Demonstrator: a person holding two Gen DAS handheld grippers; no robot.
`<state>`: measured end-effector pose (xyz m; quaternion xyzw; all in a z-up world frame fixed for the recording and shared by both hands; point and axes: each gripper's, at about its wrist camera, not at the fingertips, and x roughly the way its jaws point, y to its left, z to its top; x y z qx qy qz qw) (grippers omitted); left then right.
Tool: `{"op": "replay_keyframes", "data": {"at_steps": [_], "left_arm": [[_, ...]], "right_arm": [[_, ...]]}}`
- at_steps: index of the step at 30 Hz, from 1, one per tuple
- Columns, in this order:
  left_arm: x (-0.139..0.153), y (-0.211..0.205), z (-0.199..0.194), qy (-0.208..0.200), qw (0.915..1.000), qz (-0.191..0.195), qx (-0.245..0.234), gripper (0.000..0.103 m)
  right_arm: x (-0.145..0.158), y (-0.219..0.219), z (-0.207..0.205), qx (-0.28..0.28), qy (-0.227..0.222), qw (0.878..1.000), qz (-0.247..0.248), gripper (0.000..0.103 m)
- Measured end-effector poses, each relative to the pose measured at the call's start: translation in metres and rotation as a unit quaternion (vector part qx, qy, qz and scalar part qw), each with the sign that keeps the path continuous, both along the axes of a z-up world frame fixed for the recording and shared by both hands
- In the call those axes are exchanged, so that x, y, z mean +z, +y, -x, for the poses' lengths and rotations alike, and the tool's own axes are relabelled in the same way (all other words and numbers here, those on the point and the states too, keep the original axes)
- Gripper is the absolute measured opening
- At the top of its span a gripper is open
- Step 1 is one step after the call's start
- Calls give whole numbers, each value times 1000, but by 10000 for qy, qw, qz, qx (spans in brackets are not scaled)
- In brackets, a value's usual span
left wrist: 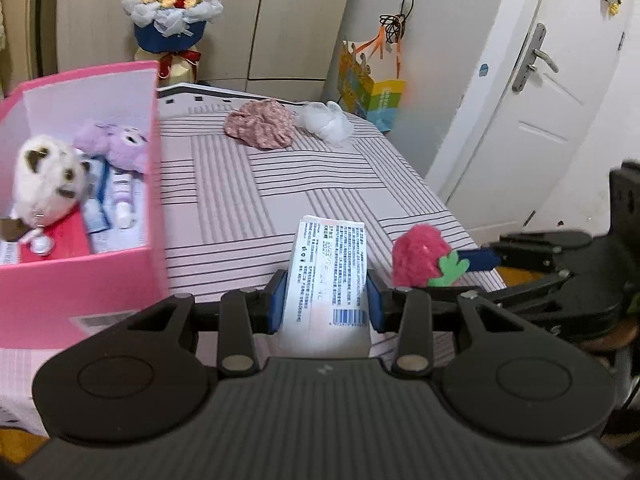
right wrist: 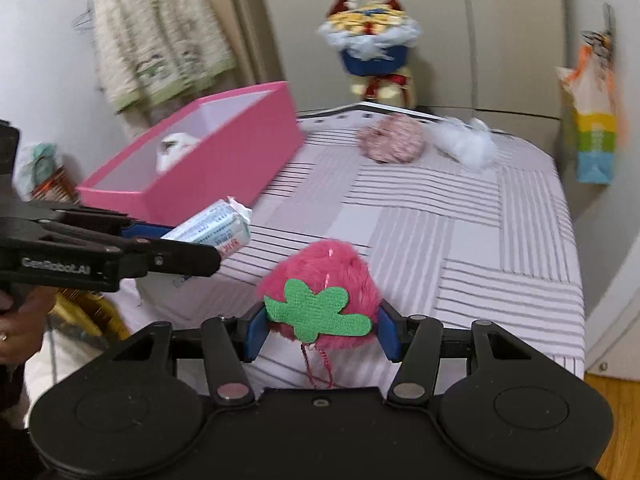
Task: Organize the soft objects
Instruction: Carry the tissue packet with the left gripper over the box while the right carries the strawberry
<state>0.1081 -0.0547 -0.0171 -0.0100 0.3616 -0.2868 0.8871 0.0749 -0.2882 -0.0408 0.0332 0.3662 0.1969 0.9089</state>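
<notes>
My left gripper [left wrist: 326,300] is shut on a white tissue pack [left wrist: 326,280] with blue print, held above the striped bed near the pink box [left wrist: 80,276]. It also shows in the right wrist view [right wrist: 216,232]. My right gripper [right wrist: 320,330] is shut on a fuzzy pink strawberry plush [right wrist: 324,284] with a green felt leaf; the plush also shows in the left wrist view [left wrist: 420,256]. The pink box [right wrist: 224,160] holds a white plush cat [left wrist: 44,184], a purple plush [left wrist: 116,144] and more tissue packs. A pink floral cloth [left wrist: 260,124] and a white fluffy item [left wrist: 326,122] lie at the bed's far side.
The striped bed [left wrist: 320,188] fills the middle. A flower bouquet [left wrist: 174,12] stands behind it by the wardrobe. A colourful paper bag [left wrist: 372,84] hangs on the wall at the right. A white door [left wrist: 540,100] is to the right. A towel [right wrist: 160,36] hangs at left.
</notes>
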Motion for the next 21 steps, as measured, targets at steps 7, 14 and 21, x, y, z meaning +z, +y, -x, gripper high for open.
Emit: {"op": "replay_keyframes", "data": {"at_steps": [7,14,21], "left_arm": [[27,40,20,-122,9999,38,106,39],[64,80,30,-770,9961,-75,425,39],[82,115,10,-1075,9908,-185,805,39]], "right_arm": [[44,29,4,774,-236,9967,46,60],[82,75,-10,1427,-570,9881,-77,60],[107,126,-42,1783,-1064,9782,61,60]]}}
